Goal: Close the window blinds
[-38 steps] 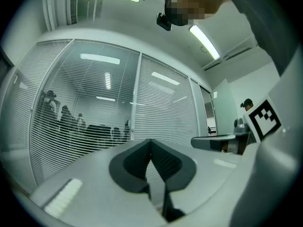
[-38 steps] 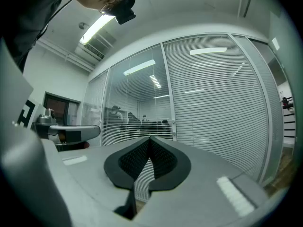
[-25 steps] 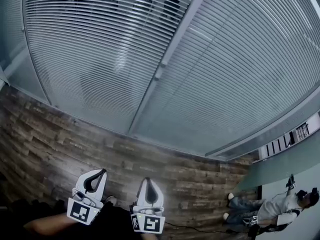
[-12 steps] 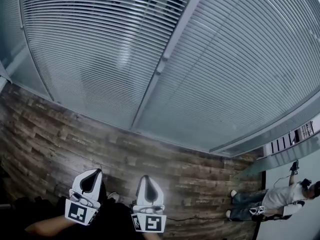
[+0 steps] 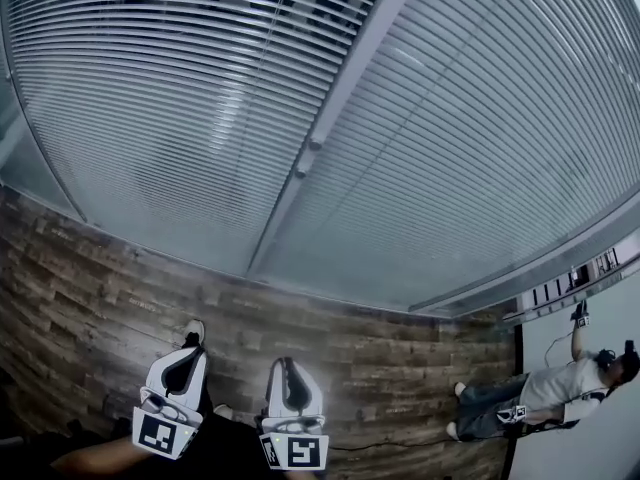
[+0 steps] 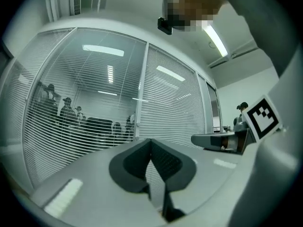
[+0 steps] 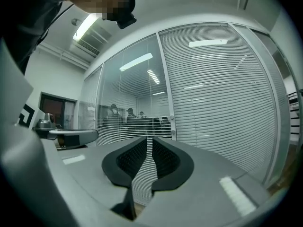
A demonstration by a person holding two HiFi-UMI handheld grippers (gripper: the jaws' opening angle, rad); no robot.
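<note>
Glazed partition walling fills the head view, hung with window blinds [image 5: 190,118] of thin, pale horizontal slats, the panels divided by a smooth grey metal mullion [image 5: 325,128] with a small knob on it. Below the glazing runs a floor [image 5: 90,288] of dark, rough-grained wood planks in mixed brown tones. At the left panel the slats stand partly apart, and the gripper views show dark figures of people [image 6: 61,112] through them; the right panel [image 7: 222,93] reads denser and more opaque. Both tools sit low in the head view, well short of the blinds and touching nothing. The left claw [image 5: 192,346] is a white moulded shell with black ribbed pads; in its own view the pad tips meet, with nothing between them, and only slats show through the hollow below the tips. The right claw [image 5: 287,365], just beside it and of the same make, shows a narrow slit between its tips and is opening, with nothing between the pads. Each carries a cube with black-and-white square markers [image 5: 160,433]. A person [image 5: 545,398] in a light top stands at far right, well apart.
</note>
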